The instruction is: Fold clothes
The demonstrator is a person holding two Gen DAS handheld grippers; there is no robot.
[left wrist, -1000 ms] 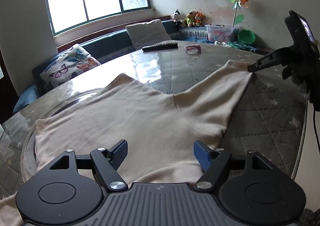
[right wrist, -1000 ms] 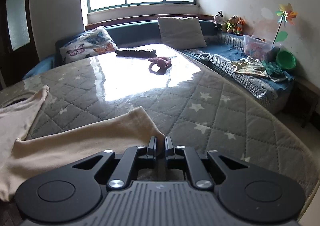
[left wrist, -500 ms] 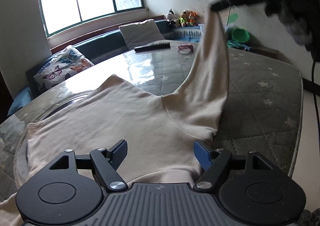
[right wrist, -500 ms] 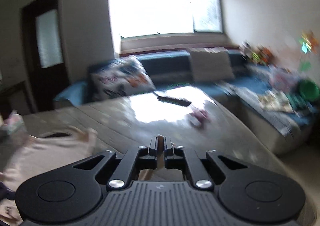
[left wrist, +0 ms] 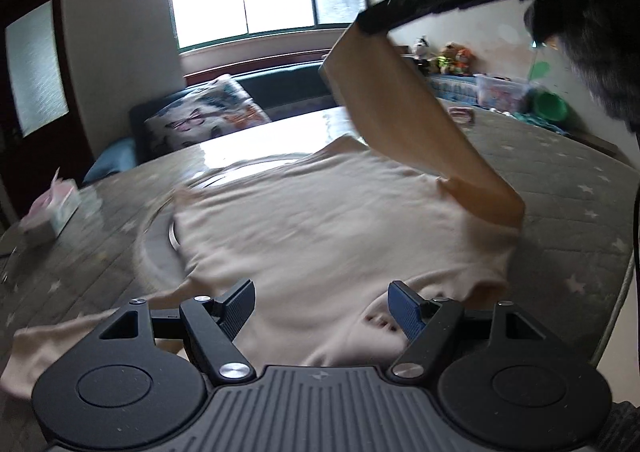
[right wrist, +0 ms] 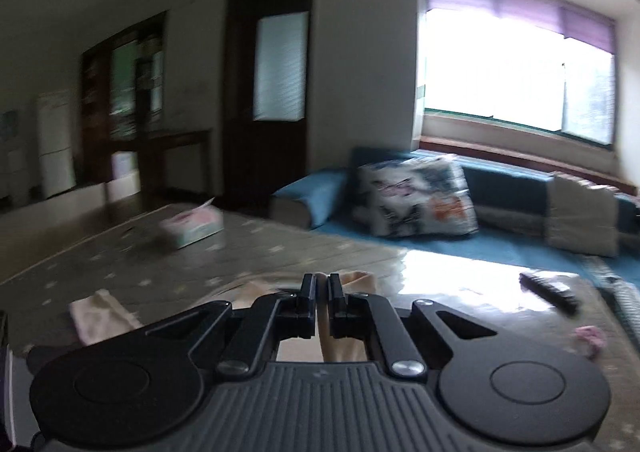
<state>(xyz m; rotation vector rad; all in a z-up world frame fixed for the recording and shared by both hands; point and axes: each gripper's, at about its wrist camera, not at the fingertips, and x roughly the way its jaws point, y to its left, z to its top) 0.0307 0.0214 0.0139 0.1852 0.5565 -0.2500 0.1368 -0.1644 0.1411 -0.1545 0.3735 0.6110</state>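
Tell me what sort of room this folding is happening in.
Most likely a home living room: a blue sofa with a butterfly-print cushion under a wide window, stuffed toys by the wall, and a quilted star-patterned table bearing the beige shirt.

Faint digits on right tongs [left wrist: 372, 22] arm — too blurred to read, no other txt
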